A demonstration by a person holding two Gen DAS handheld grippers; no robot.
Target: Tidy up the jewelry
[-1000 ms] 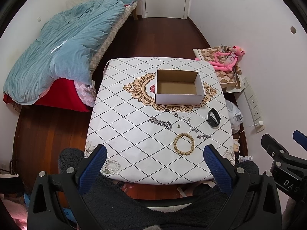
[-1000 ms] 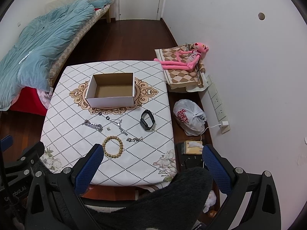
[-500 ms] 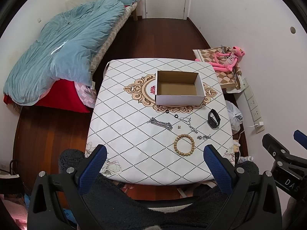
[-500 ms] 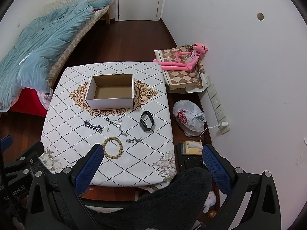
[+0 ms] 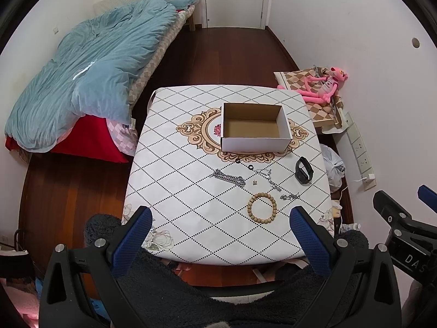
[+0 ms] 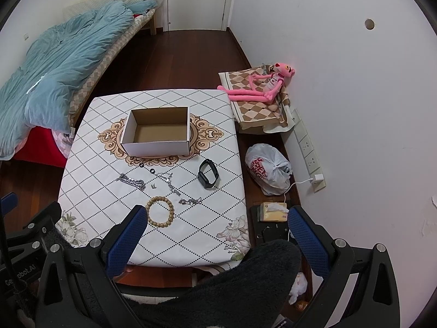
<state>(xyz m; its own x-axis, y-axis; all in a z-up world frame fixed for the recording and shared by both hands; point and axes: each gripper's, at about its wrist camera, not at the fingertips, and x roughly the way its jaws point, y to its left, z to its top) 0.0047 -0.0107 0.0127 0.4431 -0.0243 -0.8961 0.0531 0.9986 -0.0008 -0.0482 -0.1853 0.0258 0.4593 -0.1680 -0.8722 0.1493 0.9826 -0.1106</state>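
Observation:
An open empty cardboard box (image 5: 254,128) (image 6: 157,131) stands on a table with a white diamond-pattern cloth (image 5: 191,191) (image 6: 109,169). In front of it lie a wooden bead bracelet (image 5: 262,208) (image 6: 160,211), a silver chain (image 5: 229,178) (image 6: 131,181), thin silver chains (image 5: 270,179) (image 6: 168,180), two small black rings (image 5: 250,167) (image 6: 151,170) and a black wristband (image 5: 303,170) (image 6: 208,173). My left gripper (image 5: 220,231) and right gripper (image 6: 215,231) are both open and empty, held high above the table's near edge.
A bed with a blue quilt (image 5: 90,65) stands at the left. A pink plush toy (image 6: 262,84) lies on a checked cushion by the right wall. A plastic bag (image 6: 269,168) and a tissue box (image 6: 273,211) sit on the floor at the right.
Both views have shifted very slightly; the table and jewelry lie as before. Both grippers stay open.

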